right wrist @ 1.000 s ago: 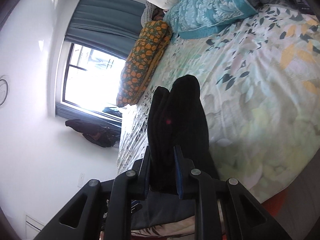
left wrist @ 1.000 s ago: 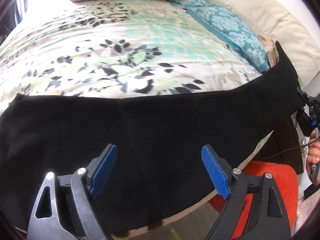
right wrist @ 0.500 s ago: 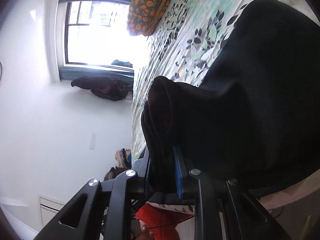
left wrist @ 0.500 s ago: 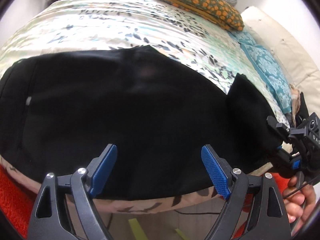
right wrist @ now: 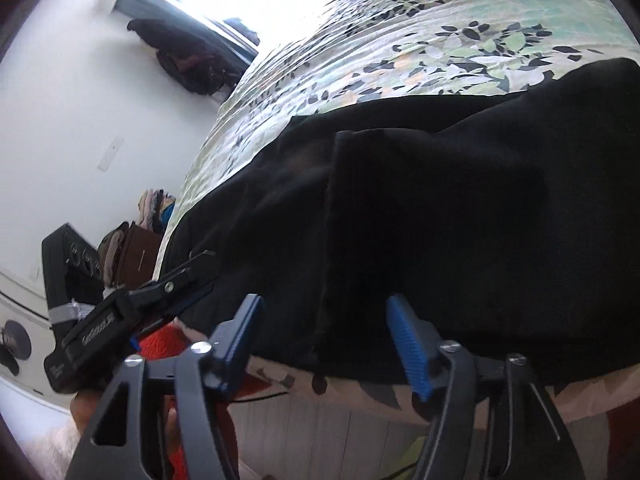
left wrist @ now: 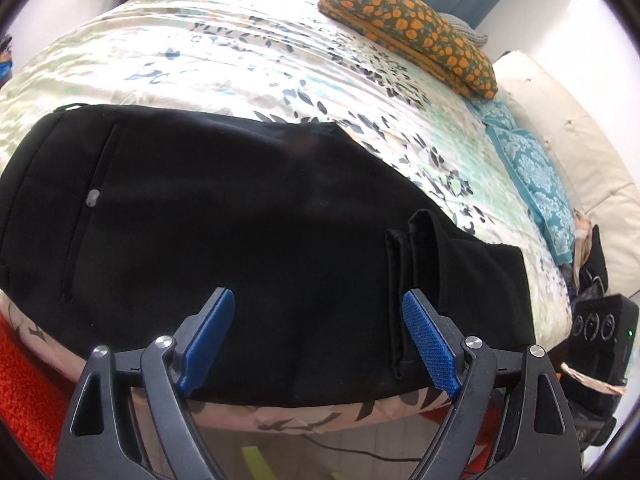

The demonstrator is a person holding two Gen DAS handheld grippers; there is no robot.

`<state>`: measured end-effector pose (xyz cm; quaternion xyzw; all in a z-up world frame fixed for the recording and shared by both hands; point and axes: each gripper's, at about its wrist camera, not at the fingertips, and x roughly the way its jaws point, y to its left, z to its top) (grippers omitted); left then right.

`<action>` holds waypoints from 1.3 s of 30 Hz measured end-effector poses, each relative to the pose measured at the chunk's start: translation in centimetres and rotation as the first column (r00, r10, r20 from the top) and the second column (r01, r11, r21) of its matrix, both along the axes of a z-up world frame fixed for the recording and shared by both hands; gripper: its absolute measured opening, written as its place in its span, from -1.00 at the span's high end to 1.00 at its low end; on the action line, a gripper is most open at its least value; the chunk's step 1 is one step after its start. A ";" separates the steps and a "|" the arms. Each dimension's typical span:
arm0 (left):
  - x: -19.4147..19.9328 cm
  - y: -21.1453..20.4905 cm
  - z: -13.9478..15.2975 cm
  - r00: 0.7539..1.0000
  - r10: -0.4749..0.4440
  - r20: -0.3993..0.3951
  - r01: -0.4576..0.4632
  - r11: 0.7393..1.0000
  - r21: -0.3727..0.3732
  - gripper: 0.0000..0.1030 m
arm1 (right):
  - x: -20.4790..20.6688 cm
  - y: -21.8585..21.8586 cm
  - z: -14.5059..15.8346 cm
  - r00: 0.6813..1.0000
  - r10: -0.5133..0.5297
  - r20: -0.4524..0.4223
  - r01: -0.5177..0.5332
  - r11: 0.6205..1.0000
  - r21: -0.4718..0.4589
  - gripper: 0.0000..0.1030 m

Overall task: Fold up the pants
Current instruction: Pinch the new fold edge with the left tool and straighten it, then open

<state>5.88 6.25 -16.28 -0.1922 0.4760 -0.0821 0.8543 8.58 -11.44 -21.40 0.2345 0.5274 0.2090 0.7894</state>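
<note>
Black pants lie across the near edge of a floral bed, leg ends apparently doubled over the body. The left gripper hovers spread and empty; the right gripper is opening, fabric lying loose between its jaws. The next fold likely calls for fresh grips on an outer edge.

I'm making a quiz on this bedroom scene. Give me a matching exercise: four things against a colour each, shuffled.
Things:
1. pants
2. folded blanket
3. patterned pillow
4. rug

Colours:
A. teal
B. red-orange
C. black
D. green with orange spots

Pairs: 1-C, 2-D, 3-A, 4-B
</note>
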 end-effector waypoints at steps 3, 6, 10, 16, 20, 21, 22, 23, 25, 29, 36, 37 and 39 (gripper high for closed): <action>-0.7 -2.4 1.7 0.992 -0.101 0.078 0.098 0.994 0.042 -0.69 | -3.4 -1.2 3.3 0.991 0.098 0.092 -0.088 0.990 -0.114 -0.60; -1.2 -6.7 2.7 0.957 -0.256 0.137 0.236 0.961 0.145 -0.56 | -7.3 -4.2 4.7 0.977 0.075 0.199 -0.023 0.968 -0.248 -0.60; -0.3 -10.9 1.1 0.933 -0.350 0.079 0.330 0.923 0.196 0.03 | -8.8 -9.8 5.3 0.962 -0.171 0.214 0.204 0.968 -0.143 -0.60; 1.0 -13.5 -0.2 0.928 -0.369 0.044 0.351 0.909 0.224 0.51 | -9.0 -15.0 5.3 0.896 -0.378 0.233 0.408 0.908 -0.097 -0.60; 2.1 -12.9 -1.8 0.953 -0.302 -0.036 0.303 0.933 0.192 0.84 | -8.8 -16.7 4.6 0.880 -0.434 0.193 0.451 0.891 -0.055 -0.60; 2.0 -12.5 -1.7 0.957 -0.288 -0.039 0.290 0.940 0.181 0.85 | -8.9 -16.9 4.9 0.878 -0.437 0.197 0.455 0.889 -0.055 -0.60; 1.6 -12.2 -1.4 0.958 -0.286 -0.032 0.287 0.941 0.181 0.87 | -9.0 -17.0 5.1 0.873 -0.443 0.207 0.463 0.885 -0.059 -0.60; 1.1 -11.9 -0.9 0.956 -0.292 -0.023 0.291 0.938 0.188 0.88 | -9.4 -17.0 5.4 0.865 -0.451 0.220 0.474 0.879 -0.060 -0.60; -0.1 -11.2 -0.1 0.952 -0.306 -0.004 0.301 0.933 0.196 0.88 | -10.3 -17.9 5.9 0.842 -0.483 0.242 0.508 0.859 -0.055 -0.60; -1.7 -9.9 -0.1 0.949 -0.315 -0.007 0.309 0.926 0.219 0.88 | -10.6 -19.5 5.4 0.808 -0.553 0.204 0.573 0.818 -0.050 -0.60; -1.8 -11.5 -1.0 0.937 -0.349 -0.027 0.341 0.890 0.302 0.86 | -4.0 -19.5 3.3 0.897 -0.432 0.092 0.425 0.788 -0.445 -0.61; -1.5 -11.6 -1.3 0.935 -0.352 -0.034 0.345 0.887 0.308 0.84 | -2.8 -19.2 2.1 0.923 -0.381 0.059 0.357 0.786 -0.505 -0.60; -1.0 -11.7 -1.7 0.935 -0.350 -0.055 0.349 0.883 0.315 0.67 | -1.5 -17.9 -0.6 0.954 -0.299 -0.001 0.236 0.756 -0.610 -0.60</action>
